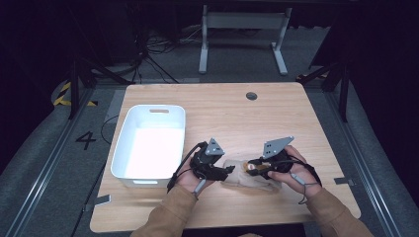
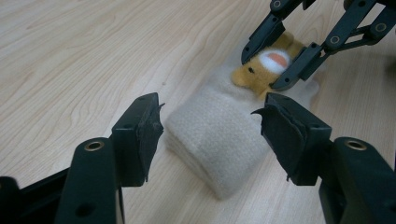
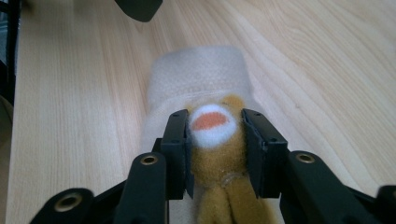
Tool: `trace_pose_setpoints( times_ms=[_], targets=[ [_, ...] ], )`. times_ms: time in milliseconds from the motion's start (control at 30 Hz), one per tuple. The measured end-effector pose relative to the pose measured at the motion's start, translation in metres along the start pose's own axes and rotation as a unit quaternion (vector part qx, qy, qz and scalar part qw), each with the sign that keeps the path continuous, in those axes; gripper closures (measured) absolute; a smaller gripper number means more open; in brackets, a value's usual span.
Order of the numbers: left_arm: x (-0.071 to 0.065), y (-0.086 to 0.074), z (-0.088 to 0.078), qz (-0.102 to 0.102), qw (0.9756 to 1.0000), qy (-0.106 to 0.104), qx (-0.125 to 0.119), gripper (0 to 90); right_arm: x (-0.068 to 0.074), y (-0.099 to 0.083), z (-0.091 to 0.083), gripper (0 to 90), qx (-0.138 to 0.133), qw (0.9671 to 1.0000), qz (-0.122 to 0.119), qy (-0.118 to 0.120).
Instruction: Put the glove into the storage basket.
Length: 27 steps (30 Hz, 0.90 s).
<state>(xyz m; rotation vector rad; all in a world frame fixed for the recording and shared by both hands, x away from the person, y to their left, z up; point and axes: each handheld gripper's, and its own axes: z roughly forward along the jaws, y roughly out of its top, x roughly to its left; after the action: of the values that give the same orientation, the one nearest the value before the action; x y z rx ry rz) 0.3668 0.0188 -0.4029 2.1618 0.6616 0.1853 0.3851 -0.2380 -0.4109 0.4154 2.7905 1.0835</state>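
Observation:
A small tan plush toy point(image 3: 215, 161) with a white muzzle and orange mouth lies on a folded cream cloth point(image 2: 205, 140) near the table's front middle. My right gripper point(image 3: 215, 140) is shut on the toy's head, one pad against each side of it. In the high view the right gripper point(image 1: 251, 167) comes in from the right over the cloth point(image 1: 242, 181). My left gripper point(image 2: 210, 119) is open, its jaws straddling the cloth's other end with a gap on both sides. From above, the left gripper point(image 1: 228, 171) sits just left of the cloth.
A white plastic bin point(image 1: 129, 178) stands on the left part of the wooden table point(image 1: 222, 113). A round dark grommet point(image 1: 252, 96) is set near the far edge. Beyond the table are a metal desk frame and cables on the floor.

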Motion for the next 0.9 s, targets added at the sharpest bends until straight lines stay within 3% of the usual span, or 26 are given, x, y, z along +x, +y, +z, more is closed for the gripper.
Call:
trace_pose_setpoints(
  times_ms=[133, 267, 300, 600, 667, 733, 767, 900],
  targets=[
    [-0.001, 0.000, 0.005, 0.012, 0.9998, -0.009, 0.013, 36.3, 0.000, -0.003, 0.004, 58.8, 0.011, 0.9999, -0.003, -0.004],
    [-0.003, 0.001, 0.009, 0.014, 0.9997, -0.017, 0.014, 31.2, 0.001, -0.004, 0.004, 51.9, -0.004, 0.9999, -0.001, -0.014],
    [-0.003, 0.002, 0.011, 0.014, 0.9995, -0.025, 0.016, 29.7, 0.001, -0.004, 0.002, 48.8, -0.018, 0.9997, 0.005, -0.013],
    [0.000, 0.007, 0.019, 0.015, 0.9985, -0.051, 0.017, 18.5, -0.001, -0.011, -0.017, 48.7, -0.049, 0.9979, 0.025, -0.034],
    [0.000, 0.009, 0.021, 0.015, 0.9985, -0.050, 0.014, 18.0, -0.002, -0.013, -0.022, 52.5, -0.063, 0.9970, 0.031, -0.033],
    [0.001, 0.010, 0.020, 0.016, 0.9986, -0.050, 0.012, 17.9, -0.004, -0.016, -0.026, 50.4, -0.085, 0.9950, 0.044, -0.027],
    [0.002, 0.011, 0.019, 0.015, 0.9987, -0.047, 0.008, 17.9, -0.006, -0.017, -0.031, 48.2, -0.101, 0.9920, 0.061, -0.045],
    [0.003, 0.011, 0.017, 0.012, 0.9989, -0.045, 0.001, 18.2, -0.010, -0.020, -0.042, 49.4, -0.091, 0.9906, 0.062, -0.081]
  ],
)
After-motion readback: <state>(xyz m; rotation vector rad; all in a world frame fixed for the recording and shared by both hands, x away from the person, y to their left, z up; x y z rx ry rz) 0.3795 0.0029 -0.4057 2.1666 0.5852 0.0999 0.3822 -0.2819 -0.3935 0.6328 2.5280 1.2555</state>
